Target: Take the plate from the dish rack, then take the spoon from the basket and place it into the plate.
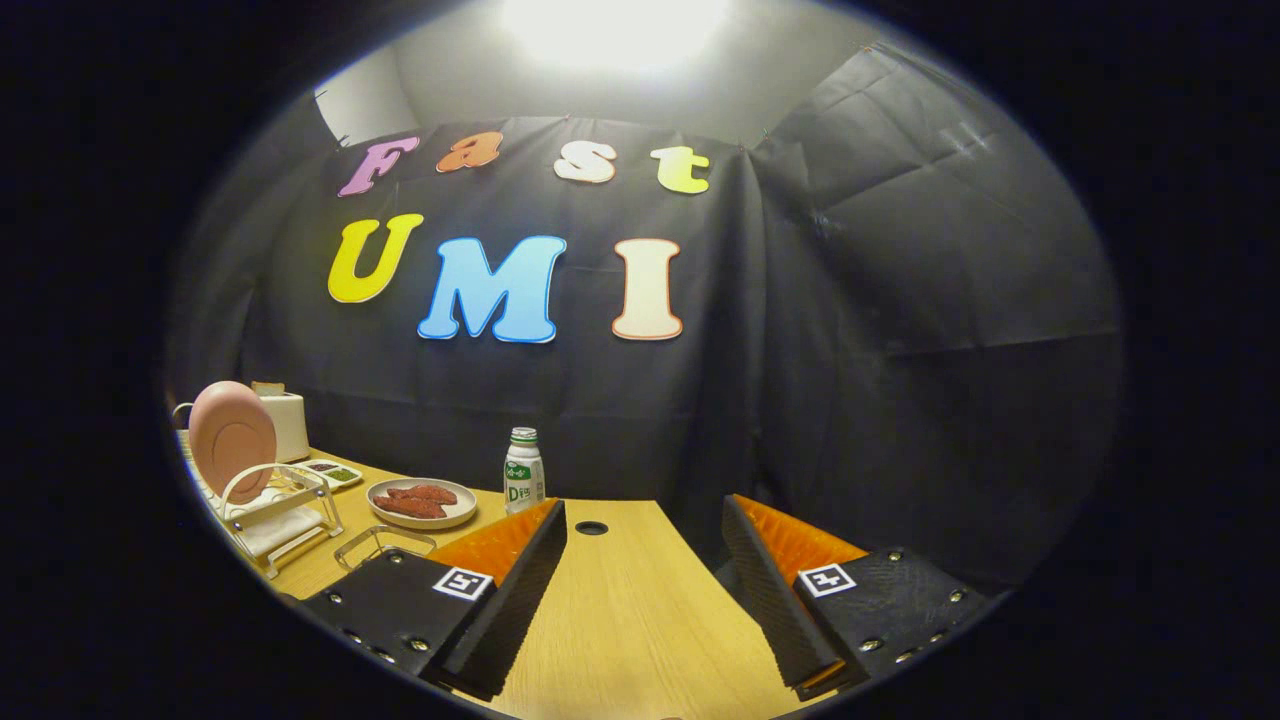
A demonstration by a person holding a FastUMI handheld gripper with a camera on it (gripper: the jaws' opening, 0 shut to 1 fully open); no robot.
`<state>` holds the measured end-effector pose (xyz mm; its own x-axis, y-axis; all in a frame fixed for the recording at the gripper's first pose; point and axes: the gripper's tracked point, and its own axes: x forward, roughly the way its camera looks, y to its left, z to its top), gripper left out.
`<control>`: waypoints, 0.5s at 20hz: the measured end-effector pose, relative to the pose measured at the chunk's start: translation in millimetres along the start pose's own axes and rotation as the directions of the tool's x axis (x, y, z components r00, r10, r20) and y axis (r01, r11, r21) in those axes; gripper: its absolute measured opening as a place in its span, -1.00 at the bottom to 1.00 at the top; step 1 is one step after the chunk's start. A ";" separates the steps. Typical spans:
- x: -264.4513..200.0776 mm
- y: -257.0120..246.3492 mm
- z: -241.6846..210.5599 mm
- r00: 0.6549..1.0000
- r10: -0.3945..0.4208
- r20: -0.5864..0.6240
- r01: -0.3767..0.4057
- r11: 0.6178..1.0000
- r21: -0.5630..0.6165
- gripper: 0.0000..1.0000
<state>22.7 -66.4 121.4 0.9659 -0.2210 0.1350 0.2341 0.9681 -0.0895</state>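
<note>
A pink plate [232, 434] stands upright on edge in a white wire dish rack [272, 512], far off to the left of my fingers. A wire basket [383, 544] shows just beyond my left finger, partly hidden by it; I cannot make out a spoon in it. My gripper [645, 540] is open above the wooden table [625, 610], fingers spread wide, with nothing between them.
A beige dish with reddish food [422, 501] sits right of the rack. A small white and green bottle [523, 470] stands behind my left fingertip. A small tray with green and dark food [330, 473] and a white toaster [285, 420] sit at the back left. A cable hole [591, 527] marks the tabletop.
</note>
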 end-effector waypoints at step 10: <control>-83.7 37.3 104.5 0.999 -0.009 -0.033 0.009 1.000 0.021 0.91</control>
<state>-61.0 0.5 209.9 0.9670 -0.2332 0.1029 0.2406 0.9683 -0.0671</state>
